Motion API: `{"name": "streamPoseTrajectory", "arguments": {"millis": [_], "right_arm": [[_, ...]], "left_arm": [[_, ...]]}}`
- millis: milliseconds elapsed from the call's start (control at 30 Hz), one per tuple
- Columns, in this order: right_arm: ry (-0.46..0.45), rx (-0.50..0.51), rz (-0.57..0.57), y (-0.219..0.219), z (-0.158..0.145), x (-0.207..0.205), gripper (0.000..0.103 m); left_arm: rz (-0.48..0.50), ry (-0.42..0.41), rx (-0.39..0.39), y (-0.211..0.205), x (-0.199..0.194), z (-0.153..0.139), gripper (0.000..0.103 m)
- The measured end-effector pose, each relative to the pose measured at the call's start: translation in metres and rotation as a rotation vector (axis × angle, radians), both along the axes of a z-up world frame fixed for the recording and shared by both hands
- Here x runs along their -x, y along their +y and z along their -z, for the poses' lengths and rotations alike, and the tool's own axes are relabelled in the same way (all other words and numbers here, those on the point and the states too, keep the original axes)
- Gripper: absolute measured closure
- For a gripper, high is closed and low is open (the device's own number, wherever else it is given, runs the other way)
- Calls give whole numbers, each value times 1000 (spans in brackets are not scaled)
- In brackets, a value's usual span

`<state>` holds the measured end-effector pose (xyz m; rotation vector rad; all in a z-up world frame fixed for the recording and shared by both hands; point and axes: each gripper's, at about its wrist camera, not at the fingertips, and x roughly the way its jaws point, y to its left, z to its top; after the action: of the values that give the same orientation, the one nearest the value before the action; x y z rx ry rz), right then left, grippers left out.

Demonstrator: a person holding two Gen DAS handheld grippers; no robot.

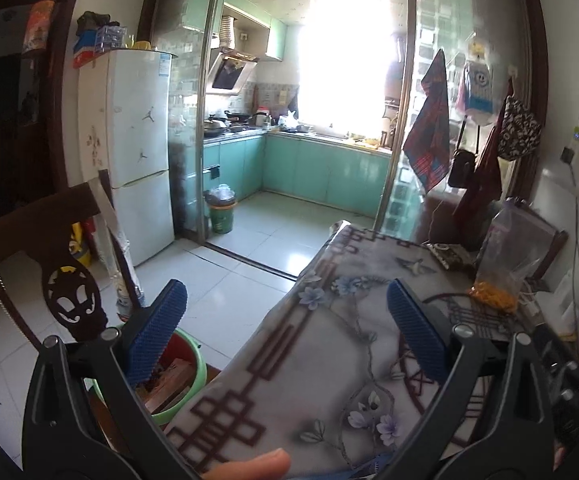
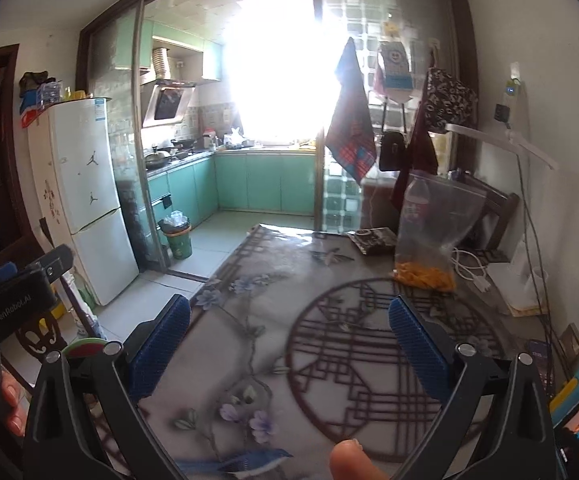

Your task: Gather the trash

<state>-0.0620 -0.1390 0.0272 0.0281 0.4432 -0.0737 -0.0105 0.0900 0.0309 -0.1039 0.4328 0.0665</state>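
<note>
Both hand-held grippers, left (image 1: 287,334) and right (image 2: 289,344), are spread and empty; reach your right toward the dark crumpled foil wrapper (image 2: 371,239) at twelve o'clock on the floral-clothed bench (image 2: 249,320).

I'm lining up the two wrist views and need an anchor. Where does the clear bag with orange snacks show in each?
Left wrist: the snack bag stands at the right, on the table's far side, past the right finger.
Right wrist: the snack bag stands right of centre, beyond both fingers, beside a dark packet.
Shared landmark: the white fridge, at left in both.
</note>
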Motion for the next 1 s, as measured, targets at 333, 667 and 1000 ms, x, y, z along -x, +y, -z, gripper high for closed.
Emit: {"name": "streamPoseTrajectory", "arguments": {"millis": [333,667,1000], "right_arm": [[5,-23,18,-24,2,6,7],[13,-28,13,-27,4,4,7],[14,-30,12,-29,6,2,7]], "left_arm": [[11,23,-24,-21,5,3,5],[14,58,-33,-27,2,7,5],[1,73,-31,-28,-2,10,5]]}}
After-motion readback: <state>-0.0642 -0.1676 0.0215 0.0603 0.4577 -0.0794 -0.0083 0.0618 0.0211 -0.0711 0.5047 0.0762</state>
